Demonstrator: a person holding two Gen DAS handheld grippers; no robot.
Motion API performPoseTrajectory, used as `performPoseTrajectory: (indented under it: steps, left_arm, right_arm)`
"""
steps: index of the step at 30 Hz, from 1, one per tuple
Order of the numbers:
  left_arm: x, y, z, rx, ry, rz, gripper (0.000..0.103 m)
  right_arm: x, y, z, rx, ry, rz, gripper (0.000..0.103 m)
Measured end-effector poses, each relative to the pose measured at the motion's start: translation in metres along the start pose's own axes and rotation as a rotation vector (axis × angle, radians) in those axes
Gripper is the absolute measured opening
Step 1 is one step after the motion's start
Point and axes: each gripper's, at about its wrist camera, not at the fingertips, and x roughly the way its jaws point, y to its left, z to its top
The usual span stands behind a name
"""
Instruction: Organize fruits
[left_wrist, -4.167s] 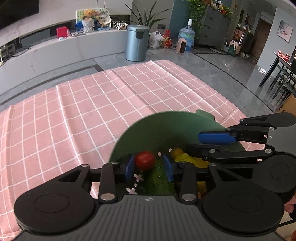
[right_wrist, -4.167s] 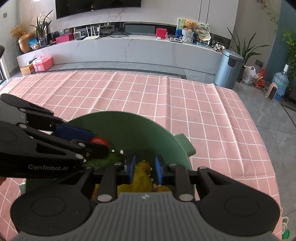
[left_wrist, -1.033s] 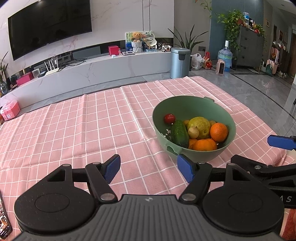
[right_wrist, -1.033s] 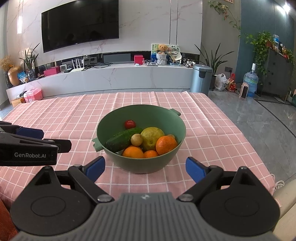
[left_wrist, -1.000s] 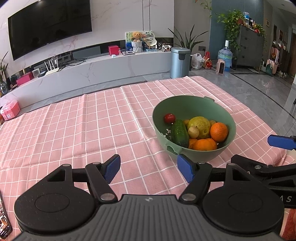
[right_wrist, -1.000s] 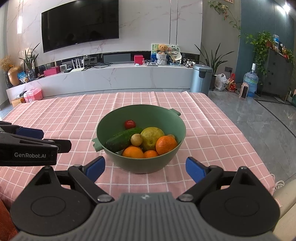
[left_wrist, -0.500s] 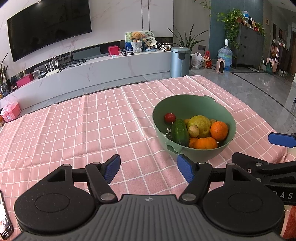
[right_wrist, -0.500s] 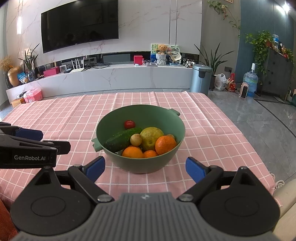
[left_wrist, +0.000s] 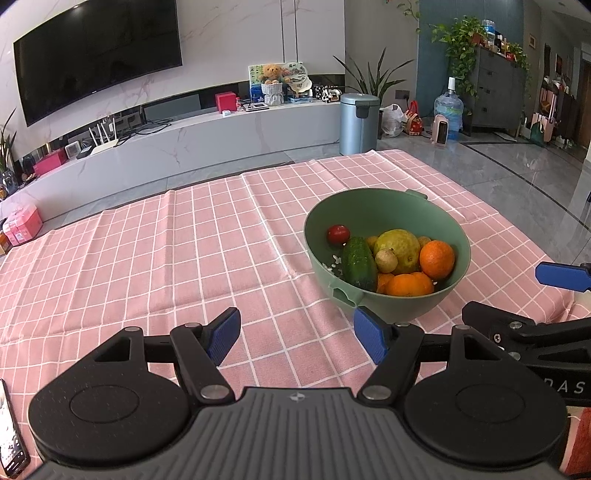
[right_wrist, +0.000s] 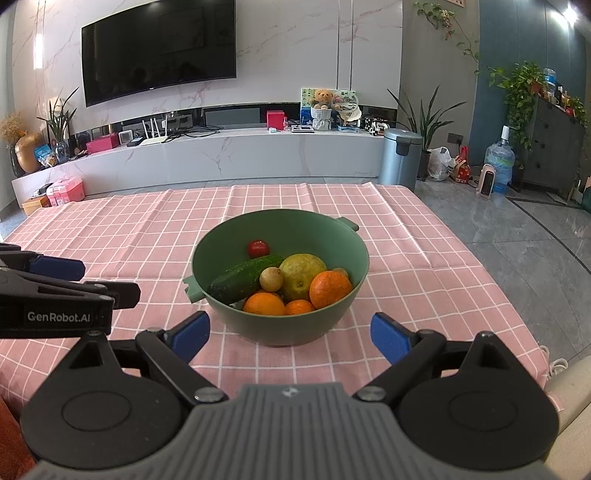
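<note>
Pink checked cloth (right_wrist: 147, 236) covers the whole table in front of you, and the green bowl (right_wrist: 280, 225) sits on it toward the right side, near your edge. Your right gripper (right_wrist: 290, 332) is spread wide and holds nothing, its blue pads (right_wrist: 389, 338) flanking the near wall of the bowl without touching it. Your left gripper (left_wrist: 295, 334) is likewise wide and empty, held over bare cloth just left of the bowl, with its right pad close to the bowl's near handle (left_wrist: 345, 295).

Inside the bowl, a cucumber (right_wrist: 245, 282) lies slanted along the left side, with a small red tomato (right_wrist: 258, 248) behind it against the far wall. A large yellow-green fruit (right_wrist: 302, 275) sits in the middle, a small pale round fruit (right_wrist: 271, 278) leans on it, and oranges (right_wrist: 330, 289) fill the near and right part.

Nothing stands between either gripper and the bowl. From the right wrist view, your left gripper's side reaches in at the far left, well clear of the bowl. A phone (left_wrist: 9, 435) lies at the near left edge. Beyond the table are a white media console (right_wrist: 221, 155), a wall television (right_wrist: 159, 48) and a grey bin (right_wrist: 400, 158) on the floor.
</note>
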Motion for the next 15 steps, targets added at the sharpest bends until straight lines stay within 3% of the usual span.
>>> performPoseTrajectory:
  steps: [15]
  left_arm:
    - [0.0011, 0.0007, -0.0010, 0.001, 0.002, 0.003, 0.082]
  right_arm:
    - [0.0003, -0.0001, -0.0017, 0.006, 0.004, -0.001, 0.090]
